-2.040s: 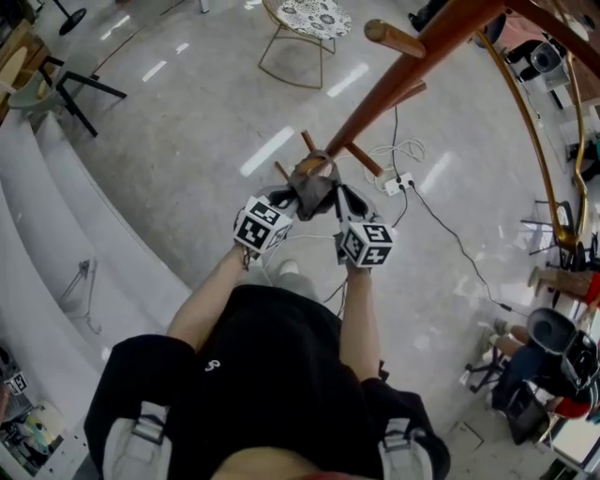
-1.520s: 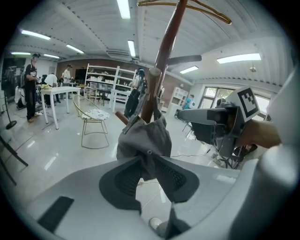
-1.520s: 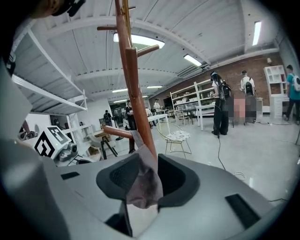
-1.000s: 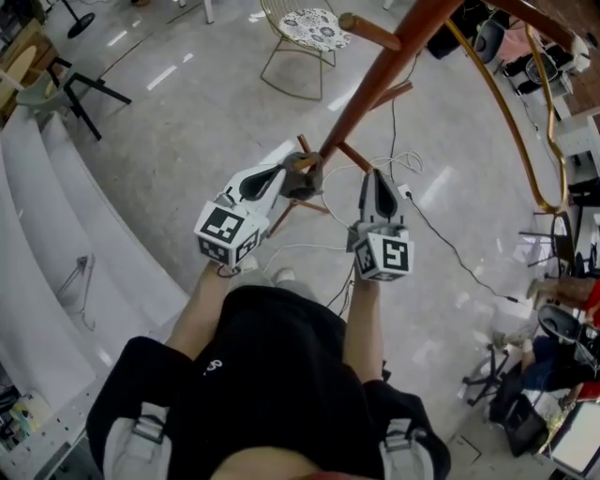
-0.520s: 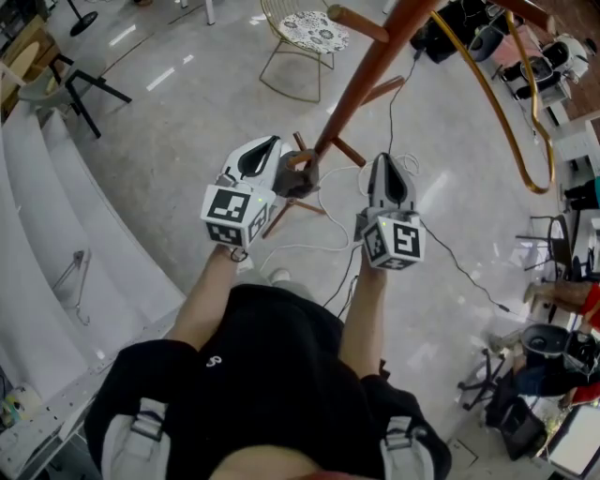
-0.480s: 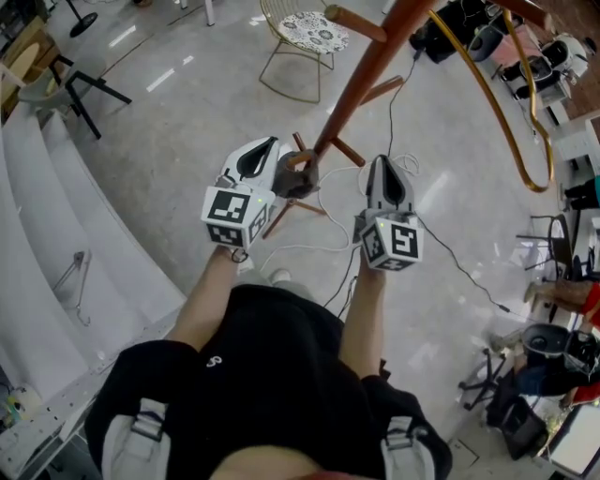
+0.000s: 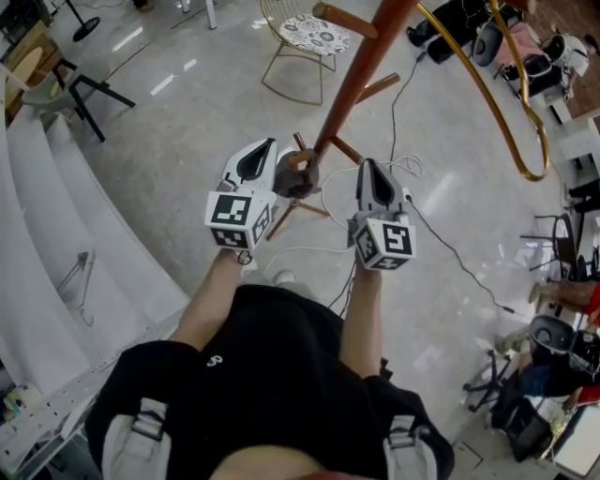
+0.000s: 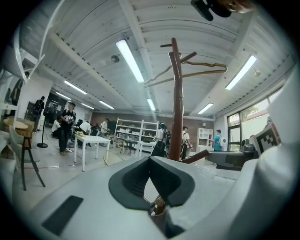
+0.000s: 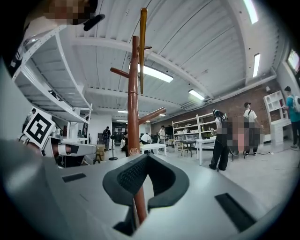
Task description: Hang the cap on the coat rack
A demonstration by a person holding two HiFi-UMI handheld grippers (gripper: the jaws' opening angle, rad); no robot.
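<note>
The left hand-held gripper [image 7: 277,165] is clamped on the grey cap [image 7: 298,176]. The right hand-held gripper [image 7: 368,169] is pinched together, empty. Just beyond the cap, the coat rack [image 7: 361,75] slants up and away, with a peg [image 7: 339,17] overhead.

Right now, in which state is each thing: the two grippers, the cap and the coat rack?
Left gripper: shut on the cap.
Right gripper: shut, nothing between its jaws.
Cap: hangs at the left gripper's tips, off the floor, not yet on a peg.
Coat rack: upright, the pegs in view bare.
</note>
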